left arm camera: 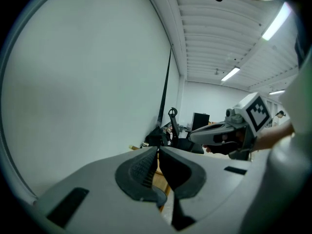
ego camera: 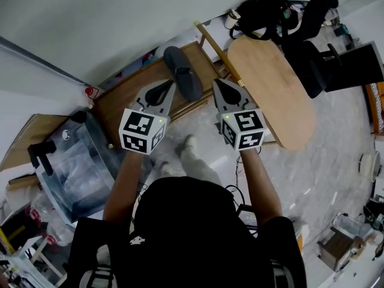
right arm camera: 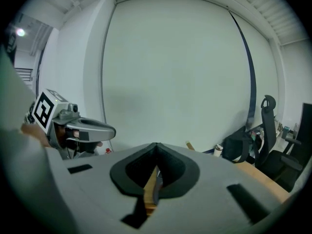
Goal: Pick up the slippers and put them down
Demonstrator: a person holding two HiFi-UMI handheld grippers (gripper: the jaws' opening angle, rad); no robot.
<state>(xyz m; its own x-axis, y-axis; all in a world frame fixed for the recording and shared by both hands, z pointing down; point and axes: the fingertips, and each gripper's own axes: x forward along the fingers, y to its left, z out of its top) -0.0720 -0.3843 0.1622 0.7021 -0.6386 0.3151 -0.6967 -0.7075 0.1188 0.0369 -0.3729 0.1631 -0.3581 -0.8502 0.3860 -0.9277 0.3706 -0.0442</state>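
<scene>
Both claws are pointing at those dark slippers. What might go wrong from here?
1. The left gripper and right gripper both have their jaws closed. Unless they open first, they may just shove the slippers along the wooden bench.
2. The right gripper is close beside the oval table and might knock its edge.

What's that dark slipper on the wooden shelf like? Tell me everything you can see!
The slipper is dark grey, long and rounded, and looks soft. It lies flat on a brown wooden shelf beside the white wall. It could be two slippers overlapping; that is hard to tell. Only the shelf seems to touch it: the left gripper and right gripper hover near it, shut and empty.
</scene>
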